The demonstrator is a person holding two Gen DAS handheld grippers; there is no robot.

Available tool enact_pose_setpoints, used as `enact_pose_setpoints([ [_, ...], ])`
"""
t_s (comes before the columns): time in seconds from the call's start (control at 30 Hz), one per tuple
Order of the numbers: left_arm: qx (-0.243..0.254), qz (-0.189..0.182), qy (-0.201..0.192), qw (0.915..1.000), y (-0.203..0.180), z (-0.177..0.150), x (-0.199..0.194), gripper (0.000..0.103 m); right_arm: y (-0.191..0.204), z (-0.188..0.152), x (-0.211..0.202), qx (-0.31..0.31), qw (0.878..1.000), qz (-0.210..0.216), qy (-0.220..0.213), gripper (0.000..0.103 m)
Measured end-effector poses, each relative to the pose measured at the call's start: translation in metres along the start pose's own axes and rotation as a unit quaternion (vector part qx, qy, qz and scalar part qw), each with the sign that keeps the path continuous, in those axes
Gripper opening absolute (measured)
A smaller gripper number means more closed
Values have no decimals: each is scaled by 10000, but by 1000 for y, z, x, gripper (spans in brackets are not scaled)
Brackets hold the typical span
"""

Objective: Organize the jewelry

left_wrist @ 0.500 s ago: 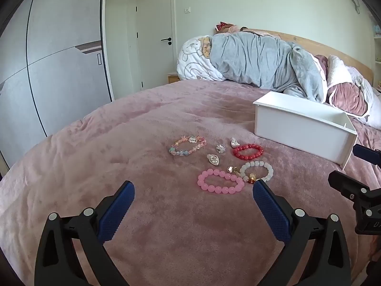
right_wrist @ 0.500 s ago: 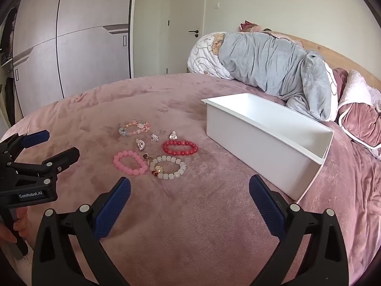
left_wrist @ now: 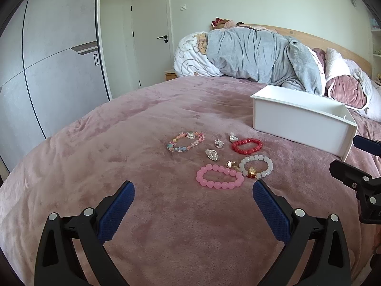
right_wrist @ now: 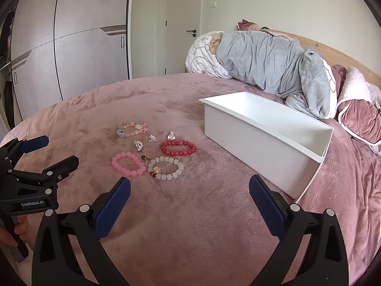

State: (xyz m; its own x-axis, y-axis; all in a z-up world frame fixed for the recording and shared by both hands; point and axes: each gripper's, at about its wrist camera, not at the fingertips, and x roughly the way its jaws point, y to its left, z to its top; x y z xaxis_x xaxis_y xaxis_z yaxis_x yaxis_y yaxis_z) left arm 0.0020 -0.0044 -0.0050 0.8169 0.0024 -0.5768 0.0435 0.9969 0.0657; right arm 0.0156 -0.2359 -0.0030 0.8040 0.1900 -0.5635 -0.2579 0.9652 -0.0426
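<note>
The left gripper (left_wrist: 193, 196) hangs over the pink bedspread (left_wrist: 119, 143) with its blue-padded fingers (left_wrist: 116, 211) spread wide and nothing between them. Just beyond its right fingertip lies the pink bead bracelet (left_wrist: 219, 177), and touching that, a little farther out, the white bead bracelet (left_wrist: 256, 166) with a gold and red charm. A small heart charm (left_wrist: 230, 164) sits in the gap between the two. Farther ahead come a silver ring (left_wrist: 212, 155), the red bead bracelet (left_wrist: 247, 146), a small clear flower charm (left_wrist: 219, 144) and another clear charm (left_wrist: 232, 137), with the pastel multicolored bracelet (left_wrist: 186, 141) off toward the left finger's side. All of it rests loose on the bedspread.

The right gripper (right_wrist: 189, 189) is likewise wide open and empty above the bedspread. The jewelry lies ahead of its left fingertip. Ahead of its right fingertip, near but apart from the jewelry, stands the white box (right_wrist: 252, 140), open at the top, with nothing visible inside it.

Beyond the box a grey blanket (right_wrist: 266, 59) is bunched against pillows and a wooden headboard (left_wrist: 333, 45). A wardrobe (right_wrist: 83, 47) and a closed door (right_wrist: 183, 35) stand at the far wall.
</note>
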Motion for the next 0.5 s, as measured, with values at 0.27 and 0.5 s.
enact_pose_setpoints([
  [0.27, 11, 2, 7, 10000, -2, 0, 1, 101, 0, 0, 1, -22, 10000, -8, 16, 98],
  [0.5, -1, -9, 5, 10000, 0, 0, 1, 101, 0, 0, 1, -28, 10000, -14, 19, 98],
])
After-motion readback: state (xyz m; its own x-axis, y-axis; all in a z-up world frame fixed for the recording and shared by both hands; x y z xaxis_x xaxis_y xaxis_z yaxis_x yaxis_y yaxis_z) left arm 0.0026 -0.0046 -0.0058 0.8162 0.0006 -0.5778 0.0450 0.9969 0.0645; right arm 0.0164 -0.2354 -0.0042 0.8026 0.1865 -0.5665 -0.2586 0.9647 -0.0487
